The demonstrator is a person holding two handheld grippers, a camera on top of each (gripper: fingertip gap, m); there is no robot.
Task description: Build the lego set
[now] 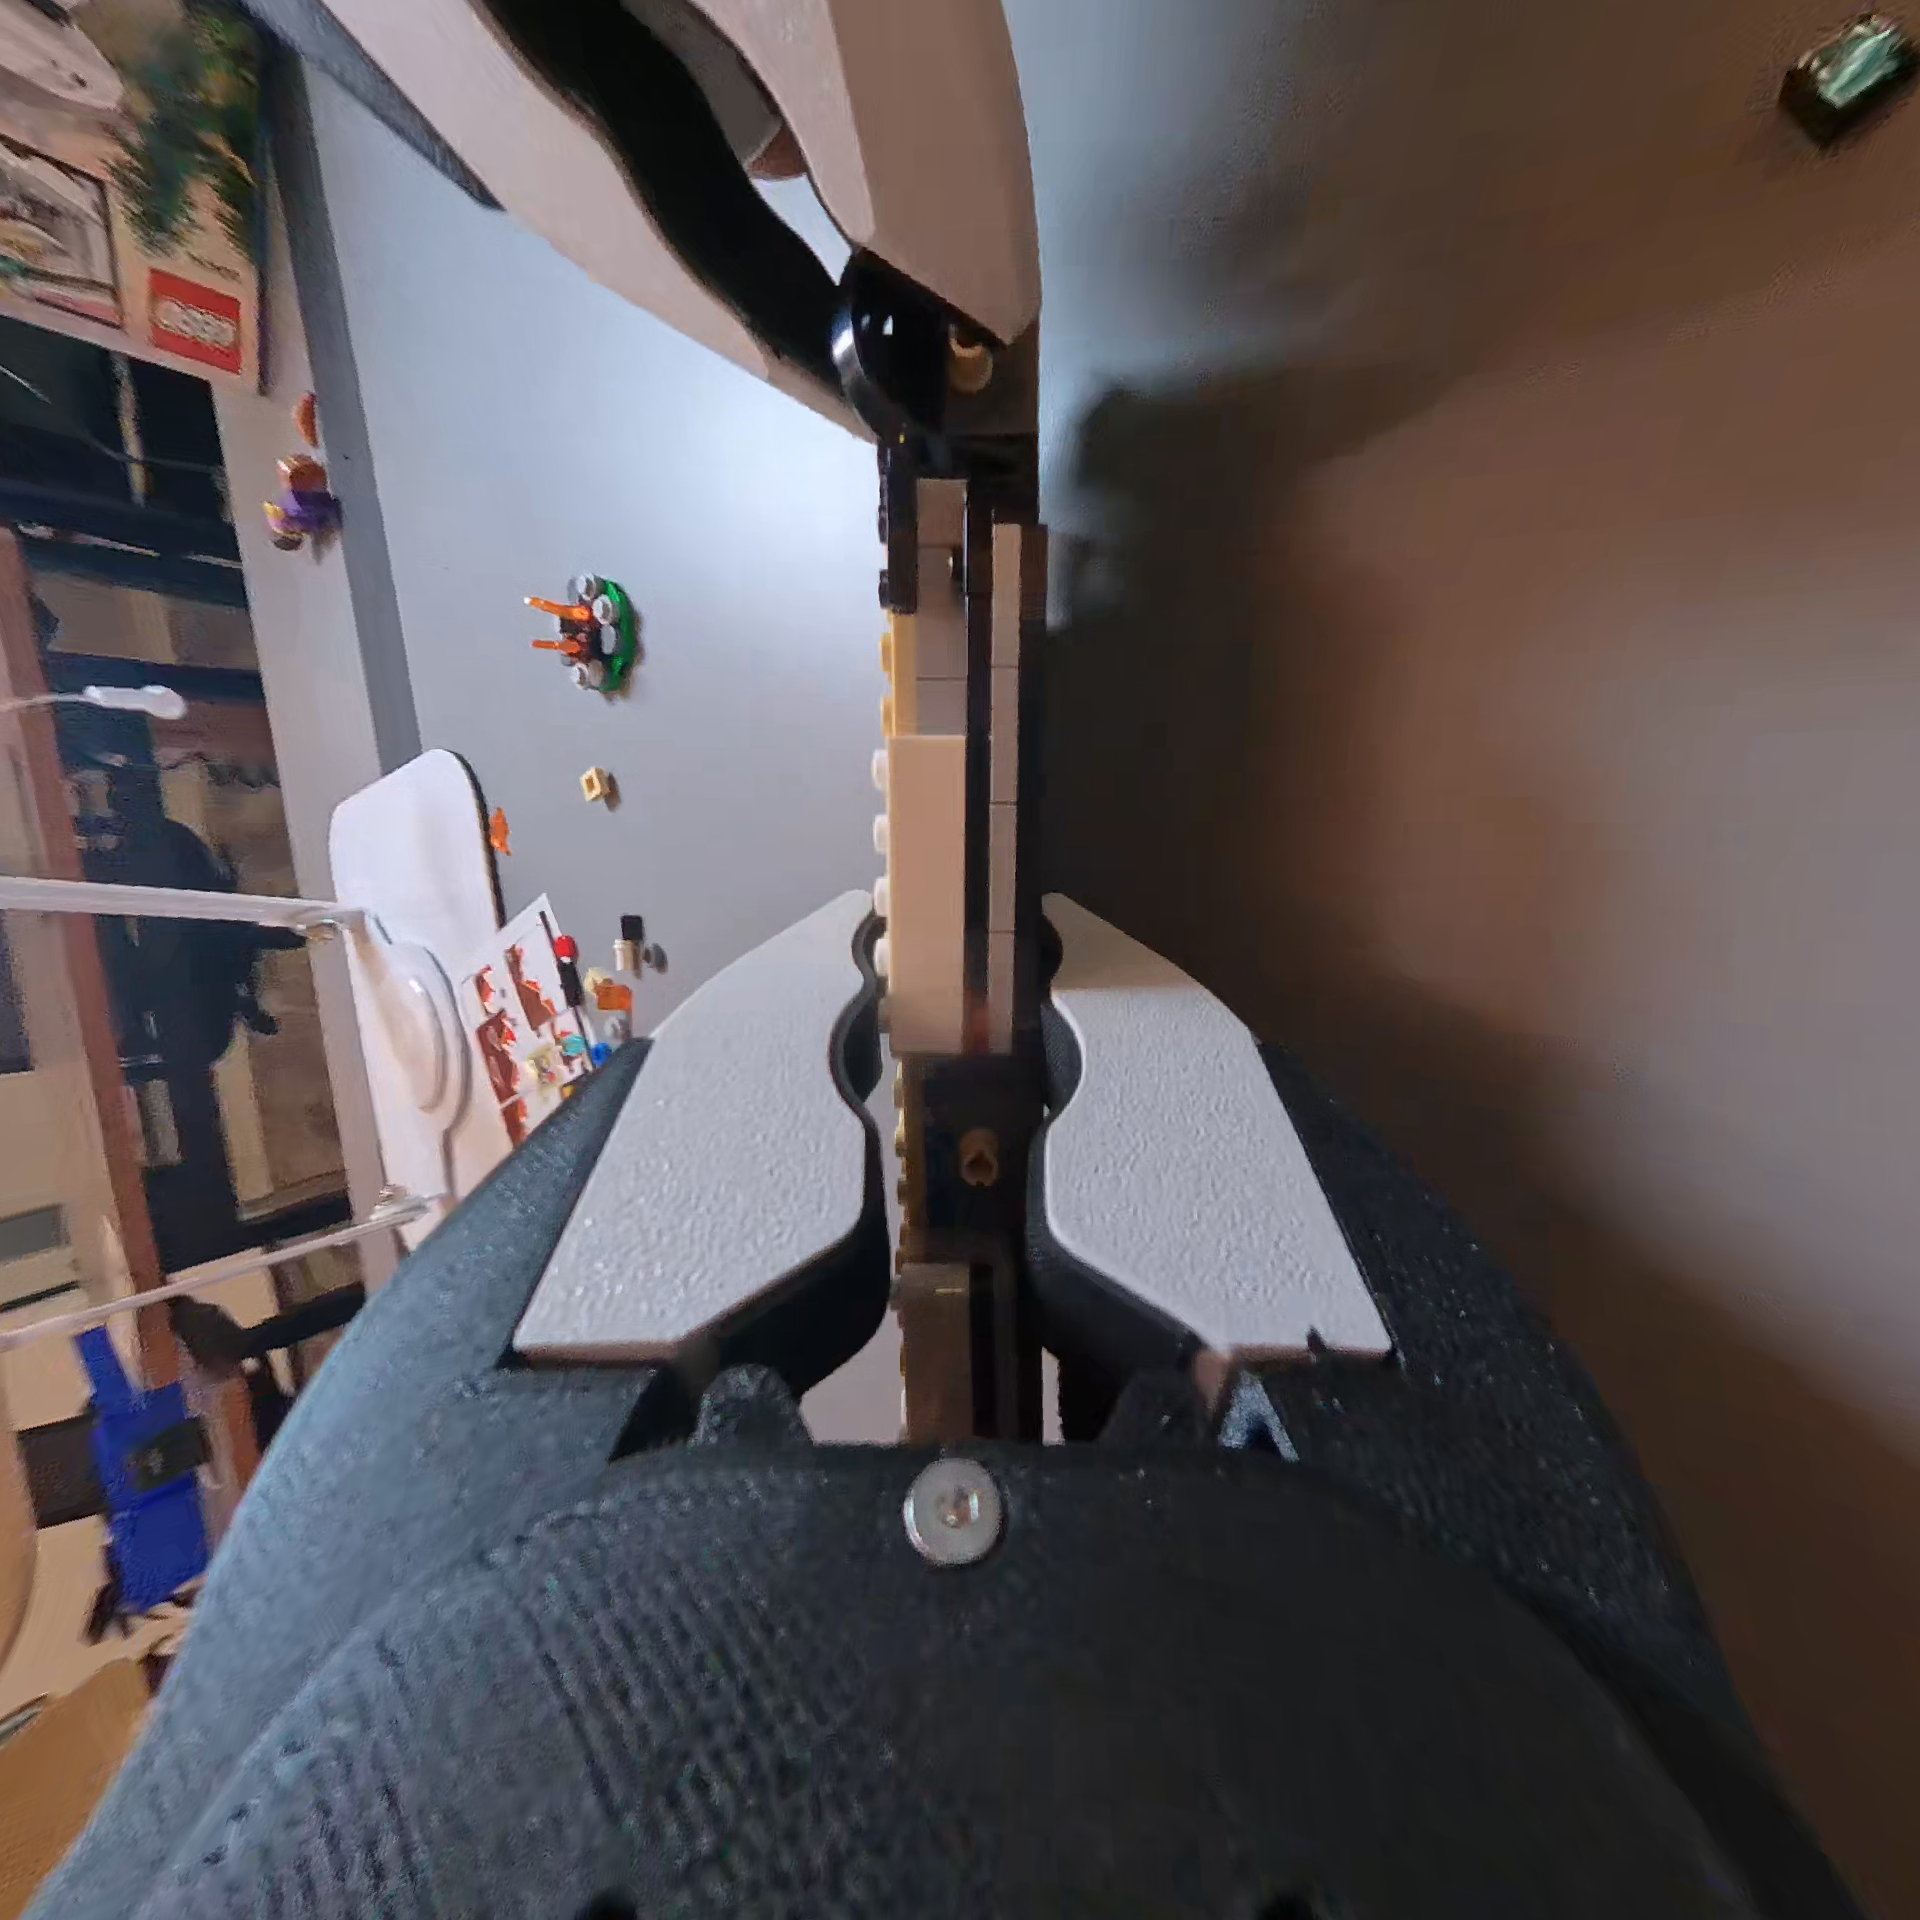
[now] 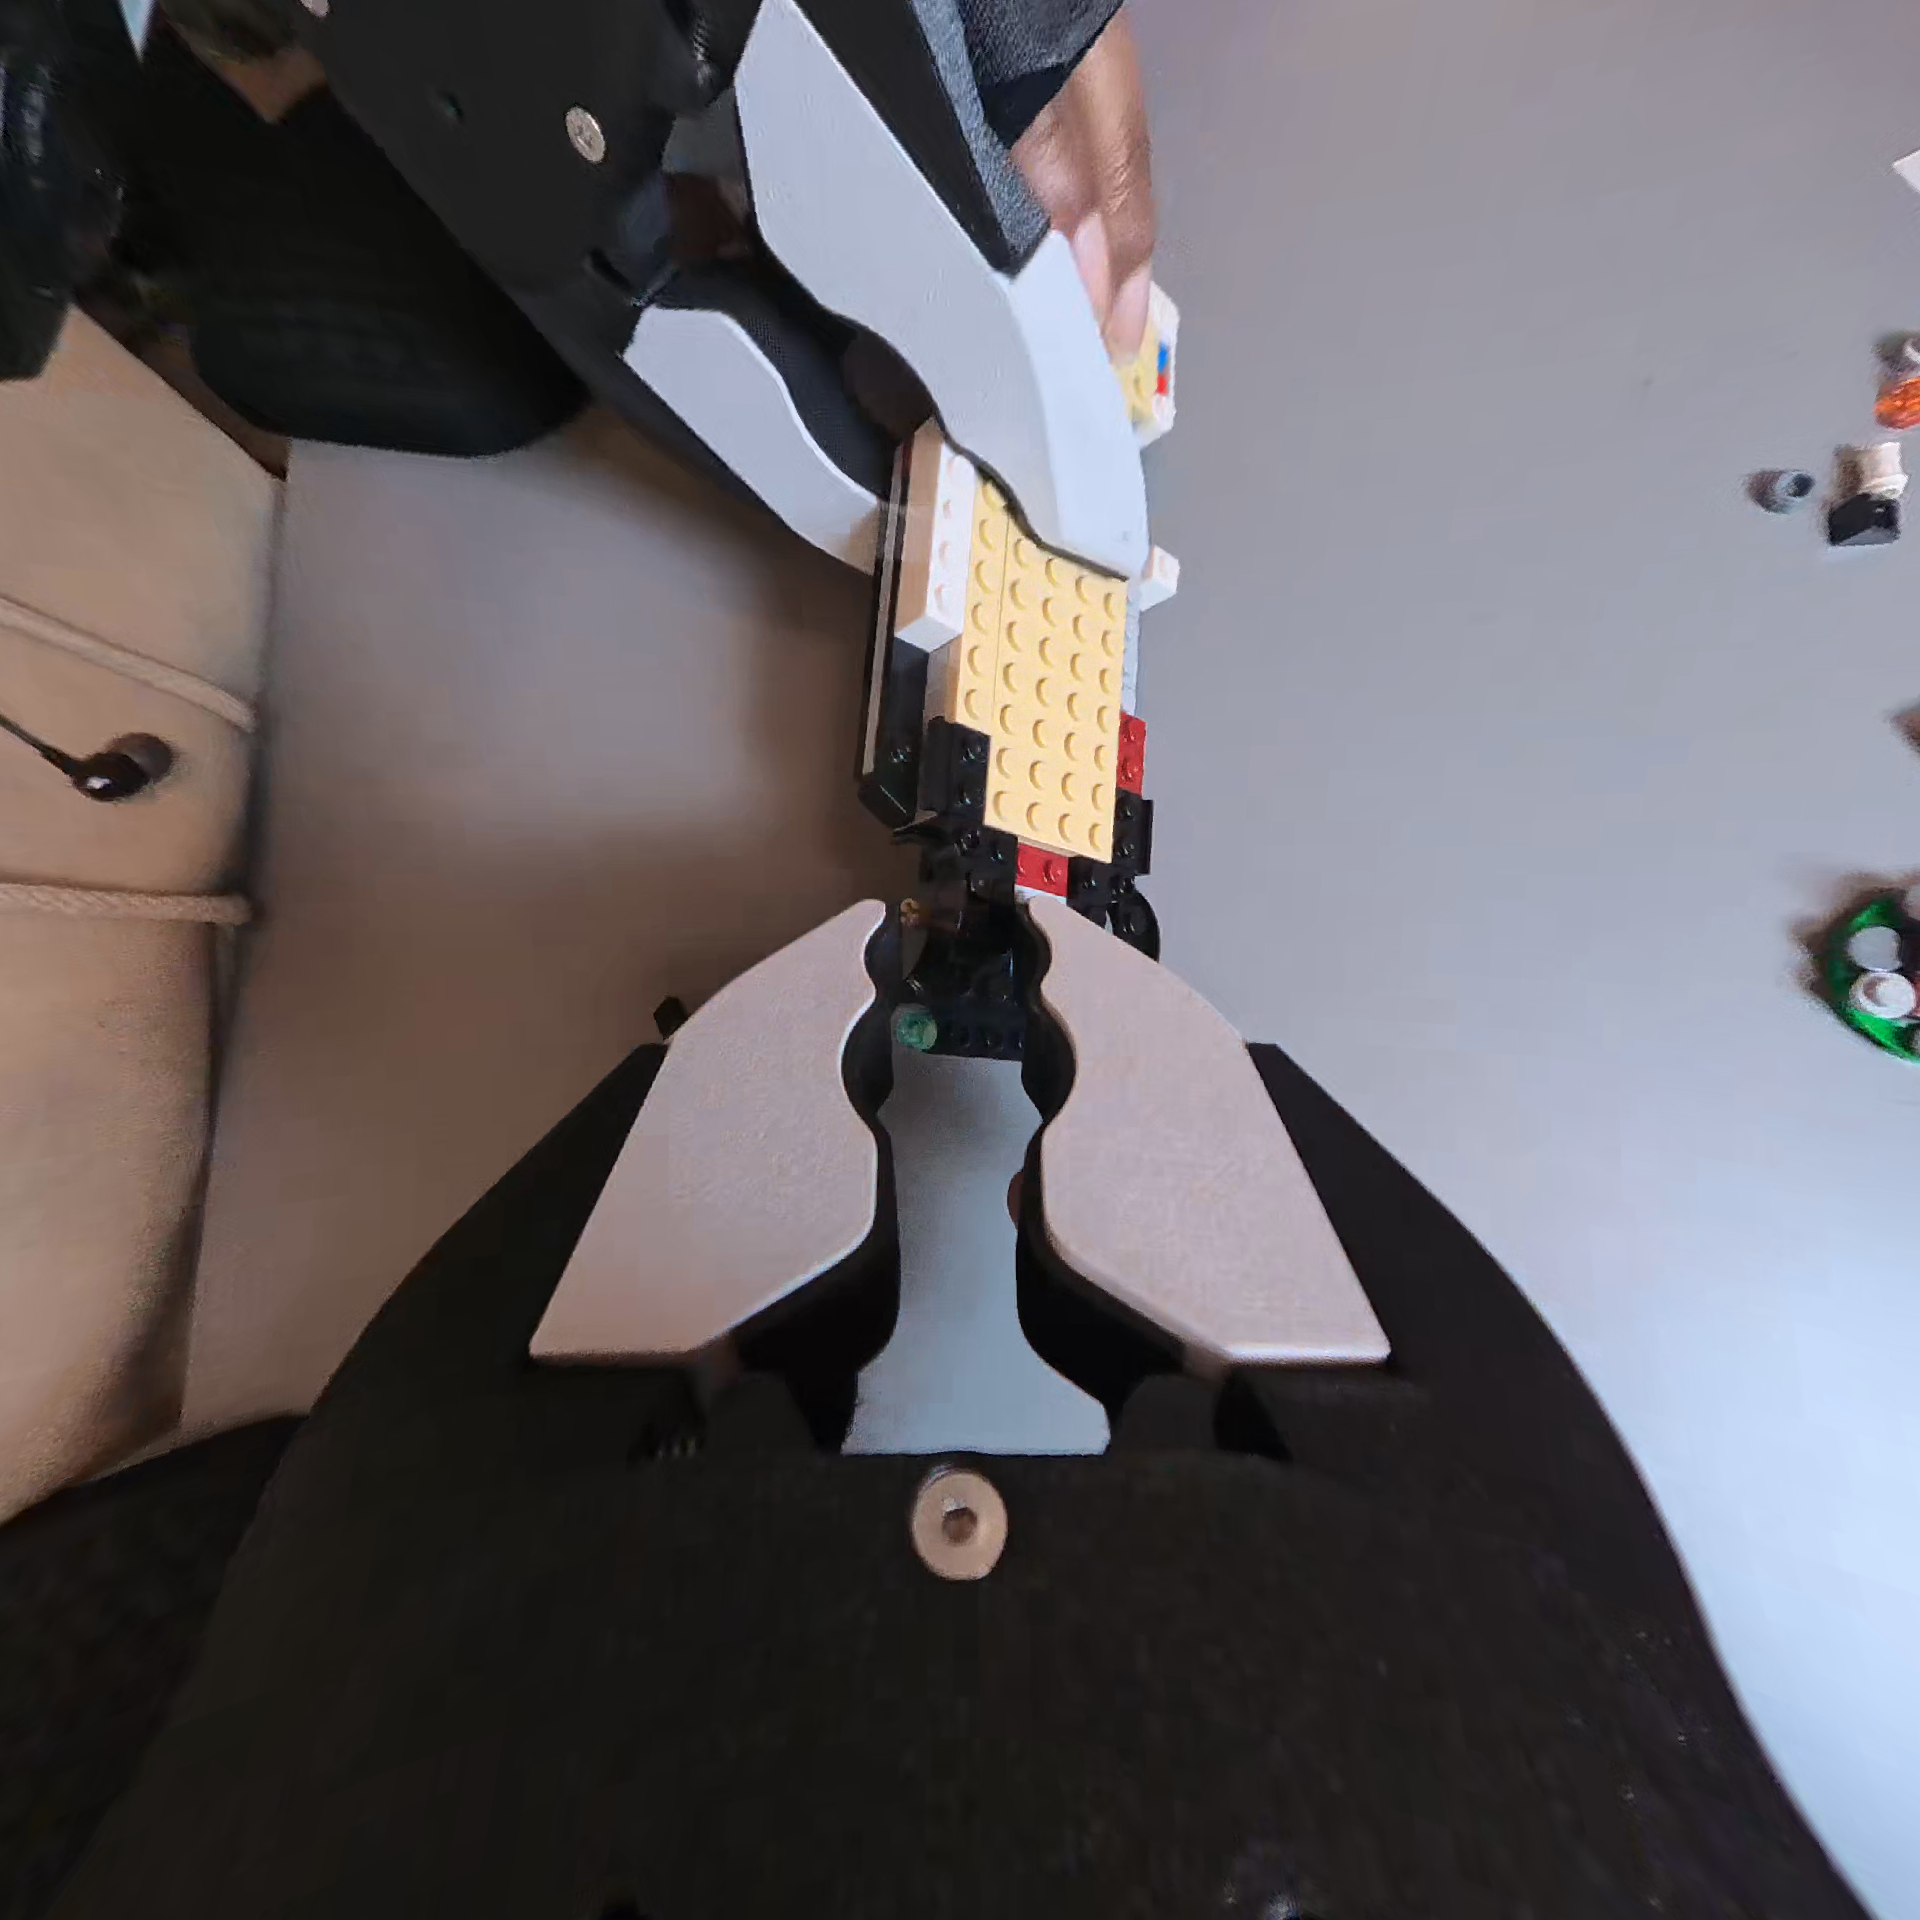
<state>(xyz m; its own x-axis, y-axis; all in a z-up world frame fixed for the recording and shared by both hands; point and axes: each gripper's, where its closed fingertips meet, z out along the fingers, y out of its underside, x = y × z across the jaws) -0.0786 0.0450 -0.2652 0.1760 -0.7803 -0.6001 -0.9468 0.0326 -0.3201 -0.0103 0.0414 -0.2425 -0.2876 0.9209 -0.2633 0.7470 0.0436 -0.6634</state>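
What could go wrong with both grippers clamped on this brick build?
1. The right gripper grips only the narrow black end of the brick build; bending could snap that section off.
2. The left gripper clamps across stacked layers; squeezing or twisting might split them.
3. Dropped pieces could scatter among the loose bricks on the grey table.

Around the brick model [image 2: 1049, 707], both grippers block its two ends. Bare grey table [image 2: 1455, 727] lies open just beside it; the green round piece [image 2: 1870, 982] and small loose bricks [image 2: 1860, 504] stand farther off.
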